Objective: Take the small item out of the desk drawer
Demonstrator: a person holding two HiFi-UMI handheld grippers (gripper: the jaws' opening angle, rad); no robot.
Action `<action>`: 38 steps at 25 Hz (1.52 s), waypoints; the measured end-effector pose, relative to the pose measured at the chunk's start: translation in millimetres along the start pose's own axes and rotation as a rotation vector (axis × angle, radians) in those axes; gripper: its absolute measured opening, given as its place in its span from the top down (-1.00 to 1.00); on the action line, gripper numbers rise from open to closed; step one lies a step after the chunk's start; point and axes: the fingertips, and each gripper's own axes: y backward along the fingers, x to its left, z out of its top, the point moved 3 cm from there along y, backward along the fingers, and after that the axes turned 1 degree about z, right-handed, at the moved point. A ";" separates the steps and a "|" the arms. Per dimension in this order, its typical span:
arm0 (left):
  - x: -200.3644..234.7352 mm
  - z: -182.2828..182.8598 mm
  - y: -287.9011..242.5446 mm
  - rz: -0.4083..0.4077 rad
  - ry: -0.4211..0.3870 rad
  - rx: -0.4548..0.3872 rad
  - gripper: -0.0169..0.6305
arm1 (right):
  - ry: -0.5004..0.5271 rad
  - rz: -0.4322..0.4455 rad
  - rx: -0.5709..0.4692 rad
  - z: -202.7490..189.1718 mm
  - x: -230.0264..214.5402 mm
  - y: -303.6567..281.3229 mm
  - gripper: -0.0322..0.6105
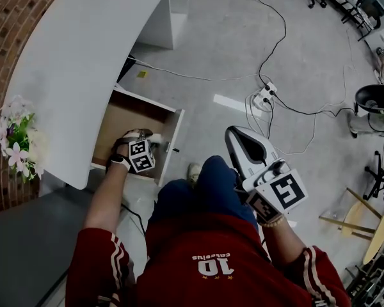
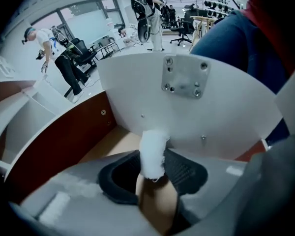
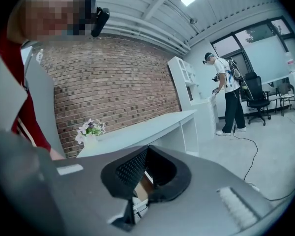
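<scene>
While I lean over the curved white desk (image 1: 77, 62), my left gripper (image 1: 143, 138) reaches down into the open drawer (image 1: 170, 136), which has a brown floor and a white front panel. Its jaws are clamped on the small item (image 2: 153, 154), a tan stub with a white fluffy wrap on its end, standing between the black pads inside the drawer, close to the front panel. My right gripper (image 1: 237, 139) hangs well apart from the drawer, above my blue-clad thigh (image 1: 211, 184), its jaws together at the tips with nothing between them. Pink and white flowers (image 1: 13, 142) sit by the red brick wall (image 1: 6, 18).
</scene>
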 end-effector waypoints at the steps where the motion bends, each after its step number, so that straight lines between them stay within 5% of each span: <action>1: -0.4 1.4 4.9 -0.004 0.017 -0.011 0.45 | -0.002 0.001 0.002 2.8 0.3 1.5 0.90; 19: 22.1 89.6 239.1 0.065 0.301 -0.264 0.46 | -0.021 0.046 0.036 149.9 57.9 64.1 0.90; 33: 20.8 161.3 476.0 0.230 0.639 -0.708 0.46 | 0.042 0.129 -0.070 217.1 131.8 125.3 0.90; 38: -5.2 168.2 539.5 0.266 0.669 -0.827 0.46 | 0.067 0.145 -0.115 228.8 164.9 138.5 0.90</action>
